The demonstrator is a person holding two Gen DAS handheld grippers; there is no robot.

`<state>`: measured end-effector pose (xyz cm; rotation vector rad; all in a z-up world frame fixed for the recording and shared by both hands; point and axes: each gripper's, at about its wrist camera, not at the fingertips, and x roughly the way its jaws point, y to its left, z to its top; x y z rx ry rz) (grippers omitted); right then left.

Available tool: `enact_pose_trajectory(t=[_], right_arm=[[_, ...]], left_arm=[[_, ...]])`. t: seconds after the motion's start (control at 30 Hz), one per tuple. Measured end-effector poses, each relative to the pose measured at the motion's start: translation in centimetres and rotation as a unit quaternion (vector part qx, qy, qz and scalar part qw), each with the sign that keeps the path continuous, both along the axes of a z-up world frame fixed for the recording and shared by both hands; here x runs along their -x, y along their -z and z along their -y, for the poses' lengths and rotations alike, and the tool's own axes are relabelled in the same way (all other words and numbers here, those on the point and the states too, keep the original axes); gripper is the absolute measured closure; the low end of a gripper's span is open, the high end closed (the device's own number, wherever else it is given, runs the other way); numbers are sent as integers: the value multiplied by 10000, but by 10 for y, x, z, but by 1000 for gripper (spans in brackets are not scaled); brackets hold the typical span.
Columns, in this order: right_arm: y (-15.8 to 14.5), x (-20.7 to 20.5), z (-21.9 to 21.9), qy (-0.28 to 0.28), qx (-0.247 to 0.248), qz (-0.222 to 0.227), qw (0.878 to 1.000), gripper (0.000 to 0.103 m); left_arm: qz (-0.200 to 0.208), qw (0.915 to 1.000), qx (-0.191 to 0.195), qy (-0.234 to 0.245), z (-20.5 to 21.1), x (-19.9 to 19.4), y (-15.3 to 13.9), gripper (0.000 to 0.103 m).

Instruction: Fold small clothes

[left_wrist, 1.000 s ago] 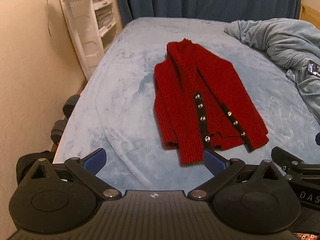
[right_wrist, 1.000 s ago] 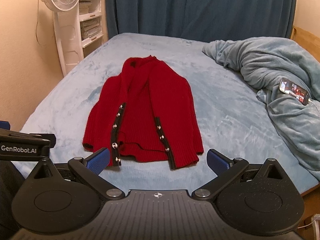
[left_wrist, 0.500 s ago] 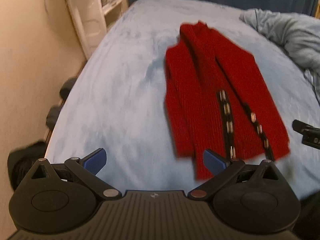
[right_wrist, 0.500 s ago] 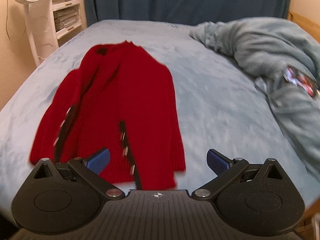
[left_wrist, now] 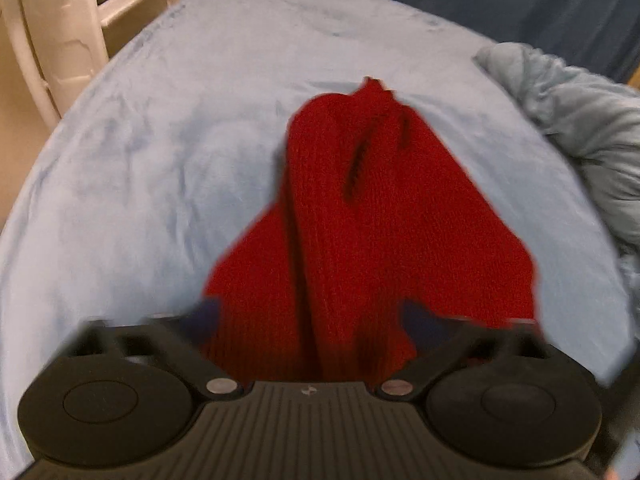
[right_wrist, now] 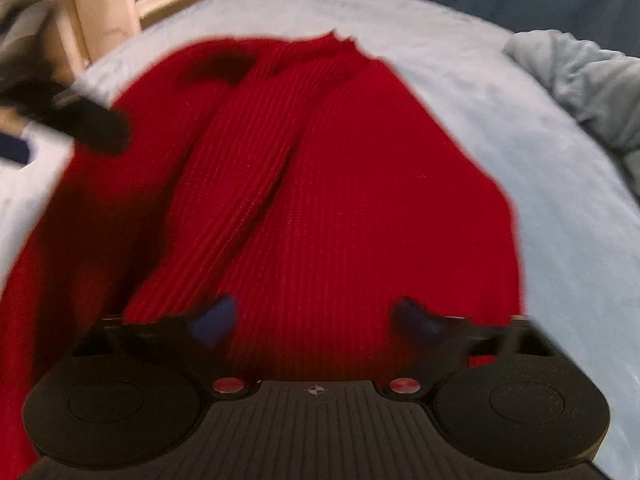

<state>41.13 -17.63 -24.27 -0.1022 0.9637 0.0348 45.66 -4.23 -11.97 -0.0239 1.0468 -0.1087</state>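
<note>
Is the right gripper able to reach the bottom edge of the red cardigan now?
Probably yes. The right gripper is open right over the red cardigan, which lies on the bed. Nothing lies between its fingers and the knit.

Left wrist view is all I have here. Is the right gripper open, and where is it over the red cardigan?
Observer: The right gripper is open. The red cardigan fills the gap between its fingers, and nothing is clamped.
Operator: Is it near the garment's right edge?
Observer: Yes. That edge runs a little outside the right-hand finger, with bare bed cover beyond.
Operator: How does my left gripper look from there?
Observer: It is a dark blurred shape over the cardigan's left side. I cannot tell whether it touches.
</note>
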Motion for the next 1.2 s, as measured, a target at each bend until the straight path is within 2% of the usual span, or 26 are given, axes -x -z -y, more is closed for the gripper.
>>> enact_pose_trajectory(t=[0.03, 0.07, 0.1, 0.17, 0.2, 0.27, 0.37, 0.47, 0.63, 0.77, 0.87, 0.93, 1.0, 1.03, 1.1, 1.17, 1.2], right_arm=[[-9, -1, 12, 92, -127, 53, 9999, 84], [-20, 2, 26, 270, -286, 106, 9992, 89], [-34, 7, 41, 446, -173, 282, 9985, 91], [-64, 23, 66, 551, 427, 859, 9939, 93], [-84, 35, 82, 666, 945, 1239, 9855, 94], [-122, 57, 114, 1008, 1475, 1735, 9685, 98], [-185, 104, 142, 1343, 1799, 2432, 9436, 98], [-243, 168, 140, 1484, 2025, 3161, 9149, 98], [-317, 307, 120, 1612, 2226, 4367, 8566, 98], [-362, 398, 110, 1542, 2427, 5100, 8107, 98], [-393, 455, 100, 1566, 2424, 5550, 7802, 98], [-412, 475, 101, 1591, 2479, 5803, 7593, 98], [-425, 487, 107, 1608, 2501, 5913, 7496, 97], [-431, 486, 110, 1626, 2451, 5918, 7505, 97], [-429, 470, 126, 1659, 2379, 5824, 7594, 97], [-423, 440, 136, 1659, 2257, 5625, 7779, 97], [-418, 425, 140, 1649, 2224, 5500, 7879, 98]], left_arm=[[-33, 9999, -158, -20, -1, -7, 5, 93], [-37, 9997, -172, -178, -8, -9, 4, 96], [158, 9990, -182, -371, -18, -7, -2, 96], [595, 9952, -499, -600, -42, 1, -23, 97], [764, 9924, -646, -711, -55, 6, -34, 97], [1020, 9869, -852, -919, -85, 19, -61, 97], [1296, 9780, -1163, -1152, -124, 50, -107, 97], [1769, 9650, -1403, -1333, -152, 101, -157, 97], [2630, 9450, -1220, -1517, -196, 216, -237, 97], [3355, 9222, -1105, -1576, -211, 310, -293, 97], [3819, 9064, -941, -1538, -215, 361, -333, 97], [4129, 8938, -882, -1510, -213, 386, -359, 97], [4380, 8833, -812, -1460, -212, 398, -380, 97], [4429, 8816, -770, -1442, -213, 397, -385, 97], [4463, 8799, -804, -1418, -210, 390, -389, 97], [4404, 8816, -971, -1393, -201, 369, -383, 97], [4313, 8859, -1031, -1363, -197, 352, -378, 97]])
